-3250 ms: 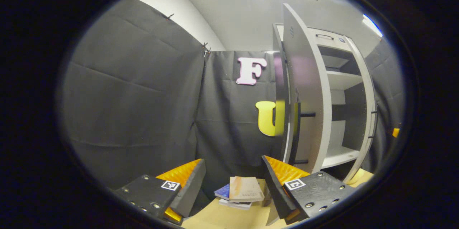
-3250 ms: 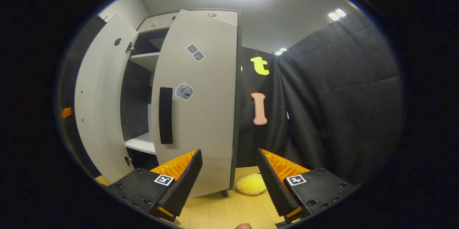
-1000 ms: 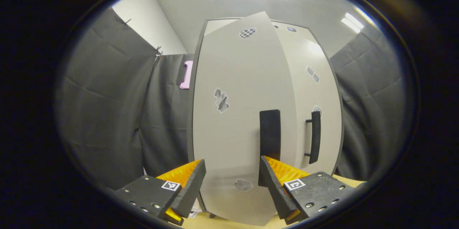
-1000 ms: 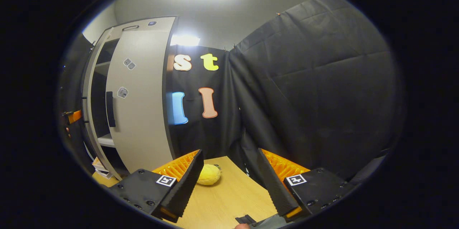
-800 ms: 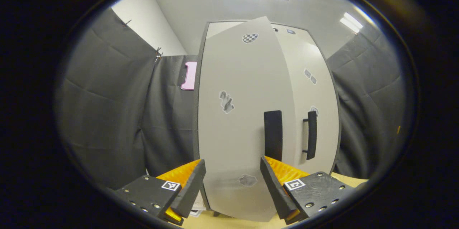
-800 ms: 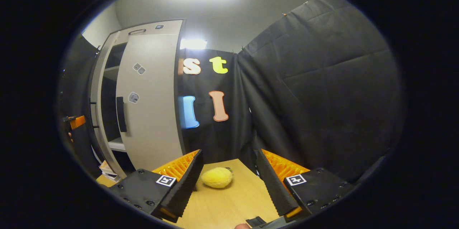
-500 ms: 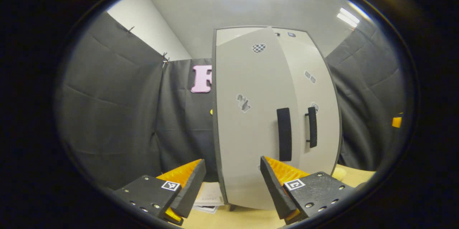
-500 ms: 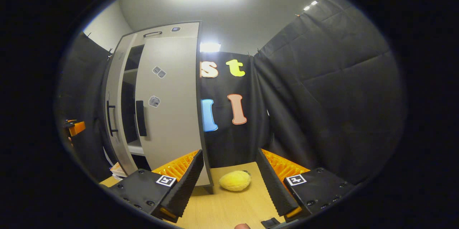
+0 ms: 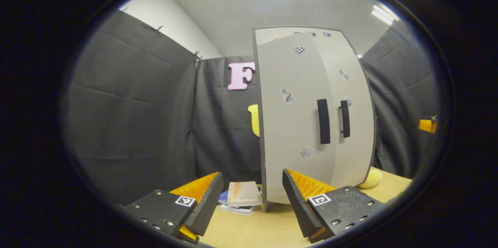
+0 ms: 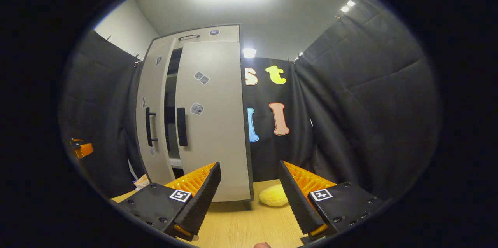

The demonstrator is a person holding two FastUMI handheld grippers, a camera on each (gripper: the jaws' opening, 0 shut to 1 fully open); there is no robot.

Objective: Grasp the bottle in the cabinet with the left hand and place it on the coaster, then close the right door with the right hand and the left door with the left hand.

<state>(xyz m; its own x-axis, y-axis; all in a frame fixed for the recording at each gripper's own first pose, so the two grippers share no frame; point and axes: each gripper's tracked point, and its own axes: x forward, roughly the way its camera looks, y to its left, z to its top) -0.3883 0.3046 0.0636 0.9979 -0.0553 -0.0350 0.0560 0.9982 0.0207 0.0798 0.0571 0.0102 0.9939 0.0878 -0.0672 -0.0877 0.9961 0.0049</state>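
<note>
The pale grey cabinet [image 9: 352, 84] stands on the wooden table. In the left gripper view its left door [image 9: 291, 123] is almost flat against it, and the two dark handles [image 9: 323, 121] sit side by side. In the right gripper view a narrow dark gap [image 10: 170, 116] still separates the left door [image 10: 153, 96] from the right door [image 10: 214, 123]. My left gripper [image 9: 251, 197] is open and holds nothing, a short way back from the left door. My right gripper [image 10: 249, 197] is open too, in front of the right door's lower corner.
A small stack of books [image 9: 239, 197] lies by the cabinet's left foot. A yellow plush toy [image 10: 274, 195] rests on the table [image 10: 241, 224] at the cabinet's right corner. Black cloth walls close in both sides. The left gripper [image 10: 81, 149] is visible far left in the right gripper view.
The left door has swung from wide open to nearly flat. My left gripper has drawn back from it, so the books are in view again. The right gripper view has turned toward the cabinet.
</note>
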